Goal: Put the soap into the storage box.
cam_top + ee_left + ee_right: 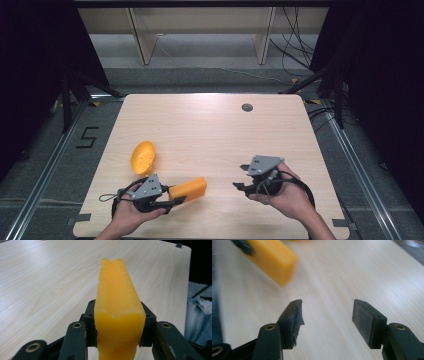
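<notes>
Left gripper point(176, 201) pinched one end of the orange block point(188, 189), jaws pressed flat against its two broad faces. In the left gripper view the block point(116, 307) stood on edge between the pads and jutted forward over the table point(45, 282), a shallow groove running along its top. In the high view it sat near the table's point(210, 130) front edge, apparently lifted clear of the wood, though contact could not be ruled out.

Right gripper point(240, 176) was spread and held nothing. It was near the block's free end but apart from it. Its own view showed both pads point(292, 320) open over bare table with the block point(274, 258) upper left, blurred.

An orange perforated bowl point(143, 157) lay on the table just beyond the left hand point(131, 212), untouched.

Judgement: step in hand looked like a handover or two-handed grip on the block. To do it well — keep the left hold level and steady, bring the right jaws in square to the free end, and close on the broad faces rather than the grooved edge. The material looked soft, so a light squeeze — too much could dent or split it. Release the left only after the right is firm.
</notes>
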`<state>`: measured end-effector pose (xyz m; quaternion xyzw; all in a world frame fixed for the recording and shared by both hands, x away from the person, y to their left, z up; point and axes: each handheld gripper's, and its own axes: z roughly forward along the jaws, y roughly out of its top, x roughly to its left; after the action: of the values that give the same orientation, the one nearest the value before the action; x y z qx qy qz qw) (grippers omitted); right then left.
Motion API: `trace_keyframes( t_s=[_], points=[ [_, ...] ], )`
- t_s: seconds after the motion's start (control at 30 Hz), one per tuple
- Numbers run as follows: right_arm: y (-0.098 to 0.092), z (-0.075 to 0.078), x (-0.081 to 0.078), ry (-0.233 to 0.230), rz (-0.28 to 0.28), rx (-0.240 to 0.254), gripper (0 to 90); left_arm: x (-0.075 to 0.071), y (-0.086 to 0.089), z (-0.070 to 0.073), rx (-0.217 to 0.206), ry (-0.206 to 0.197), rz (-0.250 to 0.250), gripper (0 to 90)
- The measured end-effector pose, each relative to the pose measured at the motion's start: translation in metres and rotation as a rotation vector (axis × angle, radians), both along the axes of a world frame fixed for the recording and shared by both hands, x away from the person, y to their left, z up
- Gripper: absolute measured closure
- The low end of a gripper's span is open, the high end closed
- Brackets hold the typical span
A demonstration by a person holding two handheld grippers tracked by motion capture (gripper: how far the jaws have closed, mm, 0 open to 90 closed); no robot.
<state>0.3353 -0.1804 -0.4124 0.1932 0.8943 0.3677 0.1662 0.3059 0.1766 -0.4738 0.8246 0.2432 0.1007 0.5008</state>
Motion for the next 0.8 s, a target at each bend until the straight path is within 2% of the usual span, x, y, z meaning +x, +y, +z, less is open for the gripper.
trace_keyframes(
  t_s=[0.03, 0.07, 0.1, 0.13, 0.17, 0.23, 0.27, 0.3, 0.33, 0.37, 0.43, 0.47, 0.5, 0.6, 0.77, 0.8],
  points=[
    [-0.008, -0.005, -0.003, -0.020, -0.044, 0.015, 43.1, 0.000, 0.000, 0.000, 0.000, 0.000, 0.000, 60.1],
    [-0.008, -0.005, -0.003, -0.020, -0.044, 0.015, 43.1, 0.000, 0.003, 0.000, 0.001, -0.013, 0.026, 60.1],
    [-0.016, -0.010, -0.006, -0.037, -0.087, 0.035, 44.1, -0.001, 0.007, 0.001, 0.004, -0.024, 0.046, 60.2],
    [-0.030, -0.020, -0.012, -0.048, -0.191, 0.074, 45.2, -0.002, 0.009, 0.000, -0.004, -0.013, 0.076, 60.2],
    [-0.036, -0.025, -0.014, -0.053, -0.231, 0.082, 46.0, -0.002, 0.012, 0.001, -0.011, -0.022, 0.096, 60.2],
    [-0.047, -0.034, -0.020, -0.044, -0.314, 0.088, 47.0, -0.004, 0.014, 0.002, -0.021, -0.028, 0.133, 60.2],
    [-0.047, -0.034, -0.020, -0.044, -0.314, 0.088, 47.0, -0.003, 0.016, 0.003, -0.013, -0.046, 0.129, 60.2],
    [-0.056, -0.041, -0.024, -0.016, -0.379, 0.104, 47.5, -0.005, 0.017, 0.005, -0.032, -0.043, 0.155, 60.2],
    [-0.056, -0.041, -0.024, -0.016, -0.379, 0.104, 47.5, -0.004, 0.018, 0.006, -0.032, -0.064, 0.158, 60.2],
    [-0.064, -0.043, -0.022, -0.010, -0.415, 0.122, 47.3, -0.005, 0.020, 0.008, -0.045, -0.064, 0.187, 60.2],
    [-0.067, -0.043, -0.021, -0.017, -0.429, 0.126, 47.2, -0.006, 0.021, 0.009, -0.050, -0.069, 0.198, 60.2],
    [-0.070, -0.043, -0.020, -0.017, -0.453, 0.146, 46.8, -0.005, 0.022, 0.009, -0.046, -0.077, 0.206, 60.2],
    [-0.072, -0.043, -0.019, 0.004, -0.470, 0.159, 46.5, -0.006, 0.022, 0.009, -0.047, -0.071, 0.225, 60.2],
    [-0.076, -0.045, -0.019, 0.019, -0.484, 0.172, 46.5, -0.005, 0.026, 0.009, -0.056, -0.074, 0.243, 60.2],
    [-0.078, -0.045, -0.018, 0.013, -0.500, 0.186, 46.5, -0.002, 0.032, 0.011, -0.066, -0.080, 0.278, 60.2],
    [-0.077, -0.043, -0.021, 0.034, -0.523, 0.198, 46.5, -0.002, 0.033, 0.012, -0.060, -0.082, 0.289, 60.2]
  ],
)
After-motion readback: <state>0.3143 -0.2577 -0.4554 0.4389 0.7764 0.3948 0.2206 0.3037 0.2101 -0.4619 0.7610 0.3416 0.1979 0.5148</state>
